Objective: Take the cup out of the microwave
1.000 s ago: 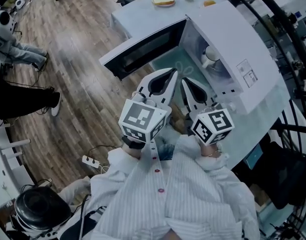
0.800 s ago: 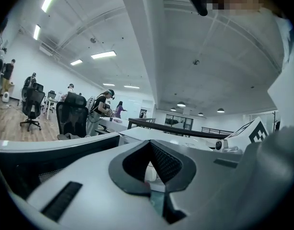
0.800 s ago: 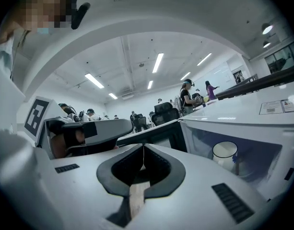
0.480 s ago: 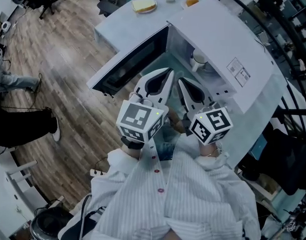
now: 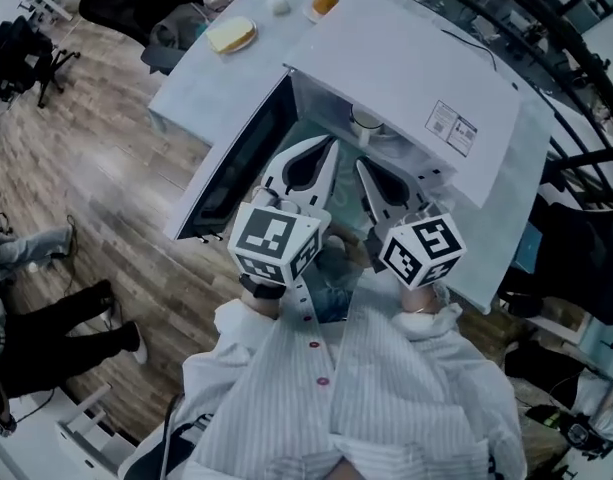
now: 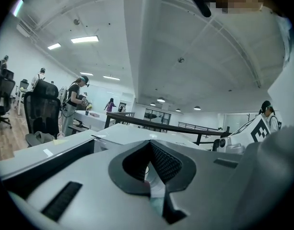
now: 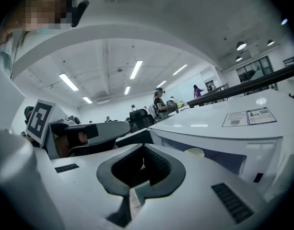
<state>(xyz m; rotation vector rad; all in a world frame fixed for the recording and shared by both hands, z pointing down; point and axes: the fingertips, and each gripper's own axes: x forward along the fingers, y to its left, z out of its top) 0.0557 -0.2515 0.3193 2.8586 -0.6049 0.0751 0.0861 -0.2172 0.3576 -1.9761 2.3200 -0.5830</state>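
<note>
The boxy white microwave oven (image 5: 406, 78) now sits squarer ahead than a second ago, its dark-windowed door (image 5: 236, 158) swung wide at its left. The small white cup (image 5: 366, 123) stands inside its cavity, untouched. The left gripper (image 5: 329, 144) and right gripper (image 5: 364, 165), both pressed together and empty, have drawn nearer the microwave's opening. The reach looks just begun.

Open-plan office or lab: wood floor (image 5: 96, 168), black office chairs (image 6: 41, 111), white counter (image 5: 191, 83), ceiling strip lights (image 6: 84, 39), people (image 6: 72, 104) standing at desks.
</note>
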